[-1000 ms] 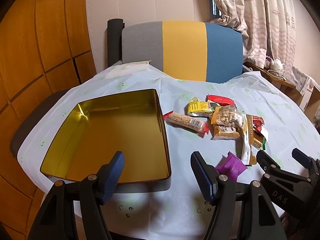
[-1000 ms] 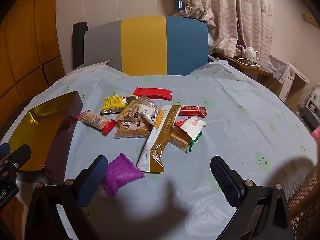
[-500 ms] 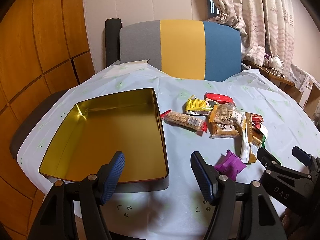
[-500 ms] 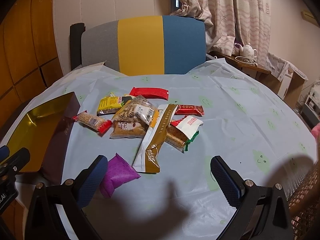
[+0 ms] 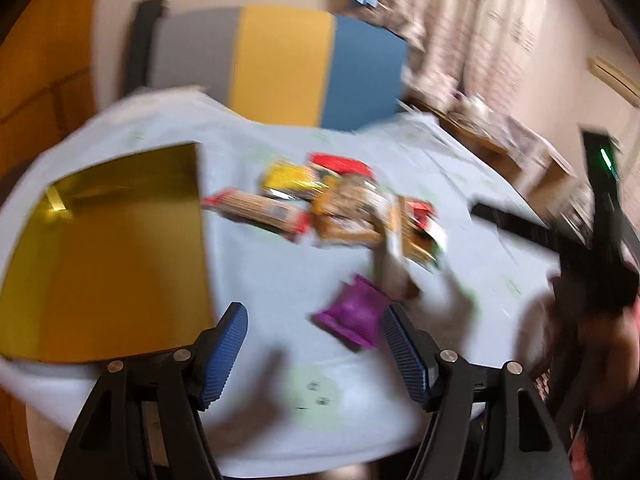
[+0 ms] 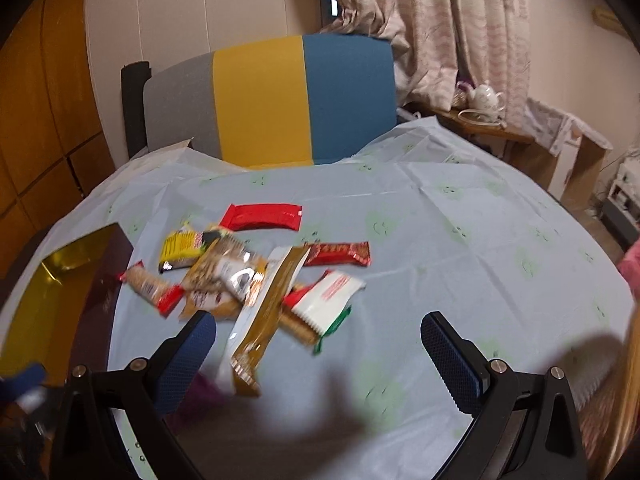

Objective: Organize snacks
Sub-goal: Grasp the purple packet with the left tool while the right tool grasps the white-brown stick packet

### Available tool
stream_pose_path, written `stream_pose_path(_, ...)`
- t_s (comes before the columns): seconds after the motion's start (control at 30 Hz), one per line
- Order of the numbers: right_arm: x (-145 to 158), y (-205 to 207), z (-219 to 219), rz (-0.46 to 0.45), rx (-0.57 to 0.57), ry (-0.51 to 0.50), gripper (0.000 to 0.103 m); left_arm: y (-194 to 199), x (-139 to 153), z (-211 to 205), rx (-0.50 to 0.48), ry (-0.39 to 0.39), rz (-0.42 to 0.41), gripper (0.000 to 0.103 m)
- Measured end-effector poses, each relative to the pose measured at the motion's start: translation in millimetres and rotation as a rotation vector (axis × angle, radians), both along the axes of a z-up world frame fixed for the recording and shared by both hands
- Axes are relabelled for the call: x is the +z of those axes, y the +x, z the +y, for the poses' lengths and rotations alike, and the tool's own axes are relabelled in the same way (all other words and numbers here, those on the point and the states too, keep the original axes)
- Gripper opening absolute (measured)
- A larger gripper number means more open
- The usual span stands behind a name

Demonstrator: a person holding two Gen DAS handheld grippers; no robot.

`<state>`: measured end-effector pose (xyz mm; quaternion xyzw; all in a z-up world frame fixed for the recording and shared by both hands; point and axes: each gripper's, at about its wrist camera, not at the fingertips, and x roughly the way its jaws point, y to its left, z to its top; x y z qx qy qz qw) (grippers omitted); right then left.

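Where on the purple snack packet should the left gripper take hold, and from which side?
Probably across the purple packet's puffed middle, coming down from the near edge of the table. It lies flat and apart from the pile, just ahead of the open left gripper.

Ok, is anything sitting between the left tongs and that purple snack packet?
Nothing visible. The left tongs stand open, and the purple packet lies on bare tablecloth just ahead, by the right-hand finger. The long brown packet is beyond it.
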<state>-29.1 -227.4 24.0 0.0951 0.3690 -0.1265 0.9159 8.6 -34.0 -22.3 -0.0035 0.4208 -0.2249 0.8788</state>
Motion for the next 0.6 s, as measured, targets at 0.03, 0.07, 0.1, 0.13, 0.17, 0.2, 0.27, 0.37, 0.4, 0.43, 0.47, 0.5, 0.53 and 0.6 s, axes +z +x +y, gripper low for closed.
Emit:
stream_pose_path(0.03,3,7,-15,0.02,0.003,0.018,0.103,4,-2,-5,-0.027,0.02,0.012,0.071)
stream_pose_path(0.07,6,13,-26,0.037,0.007,0.026,0.103,10,-5,-14,-0.072,0.052,0.037,0.071)
stream_pose_path(0.1,8,17,-37,0.048,0.013,0.036,0.103,15,-7,-19,-0.124,0.058,0.065,0.07)
stream_pose_path(0.13,9,20,-43,0.056,0.019,0.041,0.103,19,-10,-25,-0.175,0.067,0.09,0.07)
stream_pose_path(0.17,10,25,-54,0.071,0.031,0.047,0.103,19,-11,-30,-0.206,0.086,0.091,0.07)
stream_pose_path(0.2,9,28,-61,0.08,0.037,0.044,0.103,20,-12,-34,-0.229,0.113,0.087,0.07)
stream_pose_path(0.27,5,32,-78,0.09,0.028,0.037,0.103,23,-19,-47,-0.296,0.174,0.094,0.07)
stream_pose_path(0.37,-8,33,-98,0.108,-0.012,0.122,0.103,29,-26,-60,-0.343,0.216,0.106,0.07)
stream_pose_path(0.4,-12,33,-104,0.126,-0.029,0.164,0.103,32,-28,-64,-0.359,0.239,0.114,0.07)
stream_pose_path(0.43,-14,33,-109,0.12,-0.036,0.226,0.103,36,-32,-70,-0.375,0.268,0.12,0.07)
stream_pose_path(0.47,-14,33,-111,0.116,-0.038,0.242,0.103,41,-37,-75,-0.399,0.285,0.13,0.07)
stream_pose_path(0.5,-15,33,-113,0.114,-0.048,0.251,0.103,42,-40,-80,-0.42,0.298,0.138,0.07)
stream_pose_path(0.53,-16,33,-114,0.115,-0.055,0.257,0.103,45,-44,-85,-0.429,0.318,0.141,0.068)
stream_pose_path(0.6,-18,34,-116,0.112,-0.058,0.295,0.103,50,-54,-94,-0.454,0.353,0.147,0.051)
